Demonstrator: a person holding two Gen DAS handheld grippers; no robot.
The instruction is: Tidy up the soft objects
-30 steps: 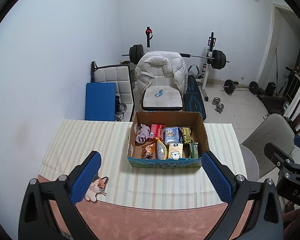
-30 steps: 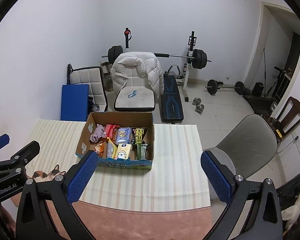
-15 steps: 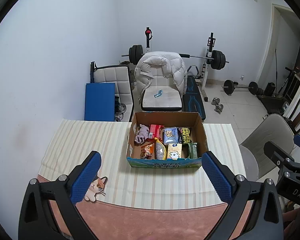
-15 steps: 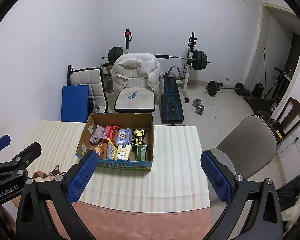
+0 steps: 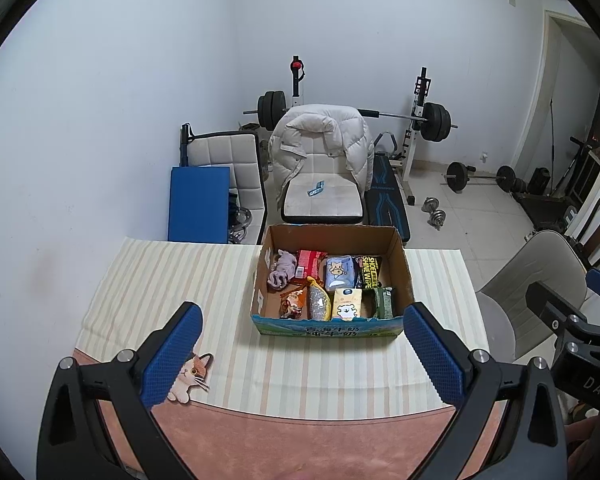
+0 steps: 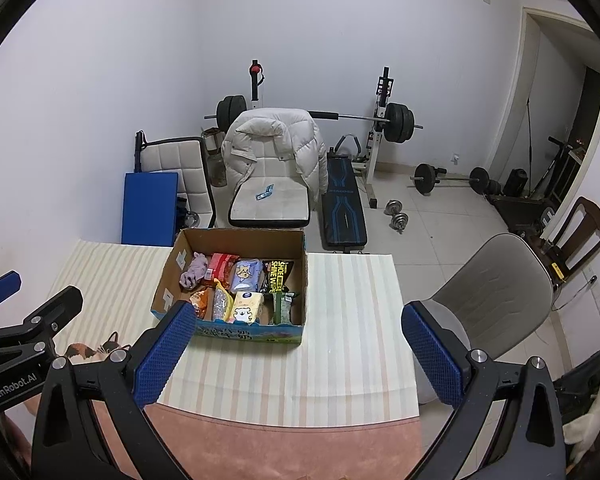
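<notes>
An open cardboard box (image 5: 392,242) (image 6: 304,276) stands on the striped tablecloth at the table's far middle. It holds a purple soft cloth (image 5: 282,274) (image 6: 194,272), a red packet (image 5: 310,264), a blue tissue pack (image 5: 340,272) (image 6: 246,274), a black wipes pack (image 5: 367,272), a yellow tissue pack (image 5: 347,308) (image 6: 246,306) and other packets. My left gripper (image 5: 302,350) is open and empty, held above the table's near edge. My right gripper (image 6: 296,352) is open and empty, to the right of the left one.
A cat-shaped coaster (image 5: 190,374) lies near the left front. The striped cloth (image 5: 160,280) covers the table; a pink surface (image 5: 300,440) lies at the front. A grey chair (image 6: 496,288) stands at the right. A chair with a white jacket (image 5: 320,148) and gym gear stand behind.
Both views have shifted very slightly; the box looks a little farther off. Both grippers stay open and empty.
</notes>
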